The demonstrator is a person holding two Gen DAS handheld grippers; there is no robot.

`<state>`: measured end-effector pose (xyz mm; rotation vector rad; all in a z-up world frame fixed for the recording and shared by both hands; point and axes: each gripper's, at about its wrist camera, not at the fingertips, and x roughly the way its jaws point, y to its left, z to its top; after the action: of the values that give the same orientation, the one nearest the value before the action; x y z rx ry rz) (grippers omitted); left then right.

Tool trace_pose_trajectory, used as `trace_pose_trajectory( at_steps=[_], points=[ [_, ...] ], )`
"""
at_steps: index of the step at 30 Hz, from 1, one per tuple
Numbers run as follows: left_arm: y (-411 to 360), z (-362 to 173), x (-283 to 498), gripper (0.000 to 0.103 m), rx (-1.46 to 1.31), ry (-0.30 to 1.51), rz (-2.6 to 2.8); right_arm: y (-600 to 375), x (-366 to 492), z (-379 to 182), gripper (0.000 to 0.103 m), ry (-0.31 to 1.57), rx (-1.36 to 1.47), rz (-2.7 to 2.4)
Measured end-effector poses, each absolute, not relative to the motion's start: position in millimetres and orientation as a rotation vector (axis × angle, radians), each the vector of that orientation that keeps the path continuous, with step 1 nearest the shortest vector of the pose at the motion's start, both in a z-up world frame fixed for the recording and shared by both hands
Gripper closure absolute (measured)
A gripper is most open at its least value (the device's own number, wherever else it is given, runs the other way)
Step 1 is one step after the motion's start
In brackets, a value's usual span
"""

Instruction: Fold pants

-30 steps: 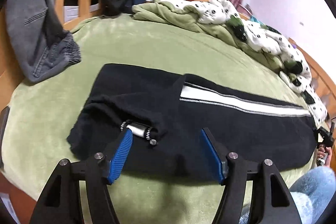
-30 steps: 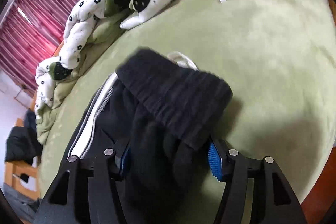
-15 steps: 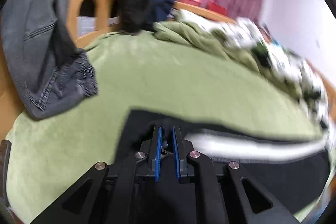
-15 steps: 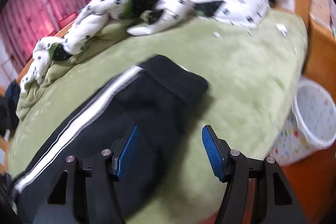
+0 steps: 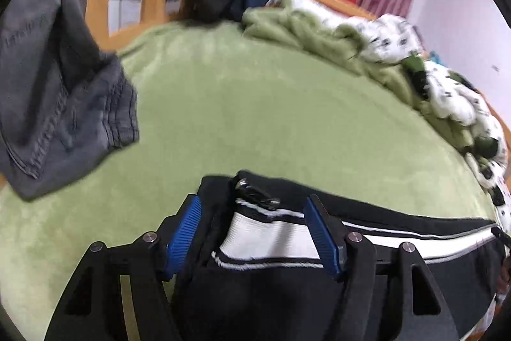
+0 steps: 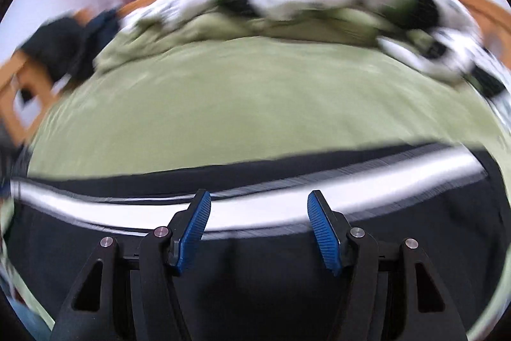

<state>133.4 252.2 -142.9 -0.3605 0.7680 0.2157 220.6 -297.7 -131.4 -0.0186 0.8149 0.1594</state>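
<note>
Black pants (image 5: 399,248) with a white side stripe, spread lengthwise along the near edge of the green bed (image 5: 255,117). Best pinched squarely at a folded end, lifted clear, both ends carried evenly. Left tongs (image 5: 252,232) just opened, apart over the left end; right tongs (image 6: 258,229) apart above the stripe, gripping nothing.

Left gripper (image 5: 252,232): black angular plastic frame, triangular cutouts, silver screw heads at the pivots. Ribbed blue pads (image 5: 184,234) line the inner finger faces. Right gripper (image 6: 259,230) identical, same blue ribbed pads (image 6: 322,232), lower centre of frame.
</note>
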Motion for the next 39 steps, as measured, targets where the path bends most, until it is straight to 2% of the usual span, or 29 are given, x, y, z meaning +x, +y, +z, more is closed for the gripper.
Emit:
trace_pose_trajectory(
  at_steps=[1, 6, 12, 16, 18, 19, 20, 23, 26, 28, 30, 32, 36, 38, 39],
  points=[
    [256.4, -150.0, 139.5, 0.083, -0.406, 0.775, 0.173, -285.5, 223.9, -133.1, 0.041, 0.815, -0.053, 0.179],
    [278.5, -163.0, 144.8, 0.086, -0.508, 0.789, 0.175, -242.8, 231.8, -143.5, 0.041, 0.83, -0.193, 0.292],
    [257.8, -169.5, 147.2, 0.085, -0.356, 0.796, 0.244, -221.4, 248.1, -153.5, 0.041, 0.834, -0.282, 0.368],
    [263.8, -168.5, 144.3, 0.085, -0.388, 0.796, 0.224, -213.1, 271.3, -171.5, 0.041, 0.913, -0.385, 0.411],
    [268.5, -168.8, 141.4, 0.085, -0.415, 0.79, 0.204, -213.0, 271.8, -176.3, 0.059, 0.931, -0.414, 0.452],
    [269.9, -167.9, 140.2, 0.085, -0.422, 0.786, 0.194, -212.0, 268.9, -175.7, 0.089, 0.93, -0.418, 0.477],
    [270.2, -167.2, 138.7, 0.085, -0.424, 0.779, 0.19, -210.4, 264.8, -174.2, 0.098, 0.923, -0.437, 0.489],
    [271.8, -163.7, 134.9, 0.085, -0.442, 0.75, 0.181, -206.5, 250.8, -163.9, 0.099, 0.832, -0.519, 0.471],
    [271.9, -162.4, 134.4, 0.085, -0.456, 0.714, 0.211, -217.8, 254.3, -148.6, 0.099, 0.756, -0.399, 0.457],
    [267.5, -167.8, 141.2, 0.085, -0.422, 0.737, 0.252, -221.1, 267.2, -163.6, 0.099, 0.786, -0.352, 0.439],
    [262.2, -174.8, 148.9, 0.085, -0.382, 0.778, 0.281, -207.5, 269.7, -189.7, 0.099, 0.821, -0.421, 0.41],
    [256.4, -173.9, 155.0, 0.08, -0.327, 0.811, 0.313, -203.8, 267.0, -192.4, 0.097, 0.789, -0.449, 0.379],
    [242.8, -152.2, 147.9, 0.066, -0.234, 0.811, 0.381, -233.3, 268.8, -170.6, 0.087, 0.799, -0.3, 0.327],
    [228.8, -139.2, 137.3, 0.047, -0.182, 0.768, 0.36, -257.7, 260.2, -158.0, 0.073, 0.748, -0.272, 0.241],
    [221.1, -134.4, 133.9, 0.045, -0.156, 0.75, 0.343, -267.9, 257.7, -156.7, 0.066, 0.746, -0.267, 0.206]
  ],
)
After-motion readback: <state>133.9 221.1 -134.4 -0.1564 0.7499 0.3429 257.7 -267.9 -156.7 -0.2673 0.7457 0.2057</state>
